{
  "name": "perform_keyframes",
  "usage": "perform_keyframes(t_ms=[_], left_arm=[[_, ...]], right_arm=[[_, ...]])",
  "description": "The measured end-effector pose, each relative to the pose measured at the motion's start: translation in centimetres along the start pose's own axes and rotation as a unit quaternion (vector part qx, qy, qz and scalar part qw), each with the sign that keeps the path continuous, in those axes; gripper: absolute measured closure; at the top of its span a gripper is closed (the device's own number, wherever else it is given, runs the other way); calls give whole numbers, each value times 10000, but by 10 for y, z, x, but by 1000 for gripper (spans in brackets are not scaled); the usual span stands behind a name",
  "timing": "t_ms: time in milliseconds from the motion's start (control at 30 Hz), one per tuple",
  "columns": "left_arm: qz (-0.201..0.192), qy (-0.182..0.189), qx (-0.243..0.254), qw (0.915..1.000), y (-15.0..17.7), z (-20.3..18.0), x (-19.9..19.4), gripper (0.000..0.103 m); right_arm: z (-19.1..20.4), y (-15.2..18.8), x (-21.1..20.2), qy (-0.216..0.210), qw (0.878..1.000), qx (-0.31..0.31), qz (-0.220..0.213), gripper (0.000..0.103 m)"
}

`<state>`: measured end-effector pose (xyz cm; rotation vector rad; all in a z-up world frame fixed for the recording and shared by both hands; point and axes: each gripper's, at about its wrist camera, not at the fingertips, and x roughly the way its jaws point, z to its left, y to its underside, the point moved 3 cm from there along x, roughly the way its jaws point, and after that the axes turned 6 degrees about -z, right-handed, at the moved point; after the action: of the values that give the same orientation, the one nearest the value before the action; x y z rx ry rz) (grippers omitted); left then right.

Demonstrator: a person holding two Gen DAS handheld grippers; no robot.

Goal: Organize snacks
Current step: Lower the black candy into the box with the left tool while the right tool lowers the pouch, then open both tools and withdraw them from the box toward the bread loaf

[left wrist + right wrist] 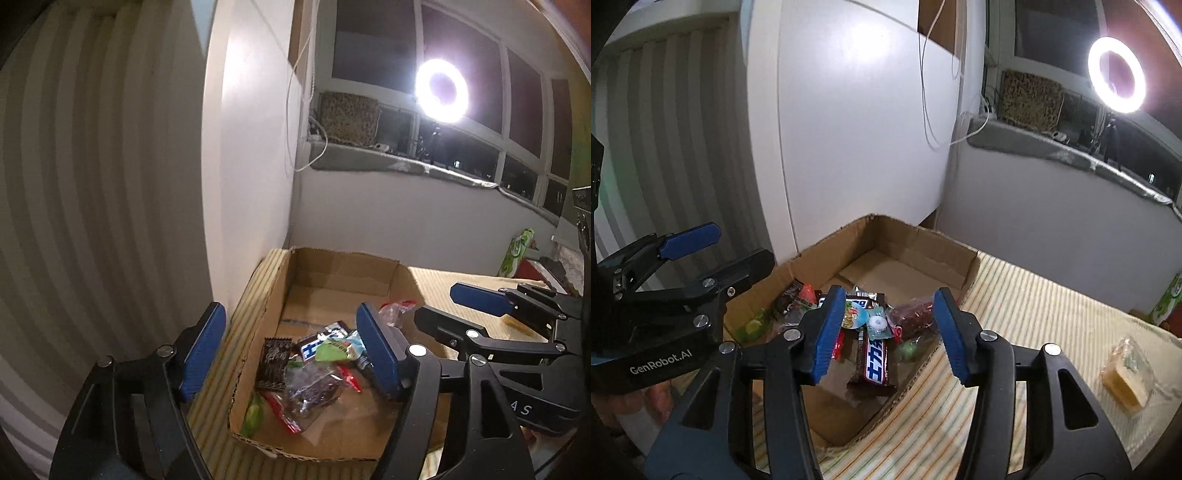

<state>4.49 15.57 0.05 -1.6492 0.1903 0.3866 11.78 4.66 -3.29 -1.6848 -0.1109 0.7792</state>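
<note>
A shallow cardboard box sits on a striped cloth and holds several wrapped snacks, among them a brown chocolate bar and a dark red packet. My left gripper is open and empty above the box's near end. My right gripper is open and empty above the snack pile; it also shows in the left wrist view. A clear-wrapped yellow cake lies on the cloth to the right, outside the box.
A white wall panel stands right behind the box. A green package stands at the far right of the striped cloth. A ring light shines on the windowsill.
</note>
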Motion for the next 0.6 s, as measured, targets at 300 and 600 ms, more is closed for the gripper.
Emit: perform_keyframes(t_ms=[300,600], left_arm=[[-283,-84,-62,9995,-11,14,-37,24],[-347,-161,-13,9993,-14,13,-50,24]], right_arm=[[19,-12,-38,13,9996,-148,-261,41],[16,-2,-59,89,9992,-14,-395,10]])
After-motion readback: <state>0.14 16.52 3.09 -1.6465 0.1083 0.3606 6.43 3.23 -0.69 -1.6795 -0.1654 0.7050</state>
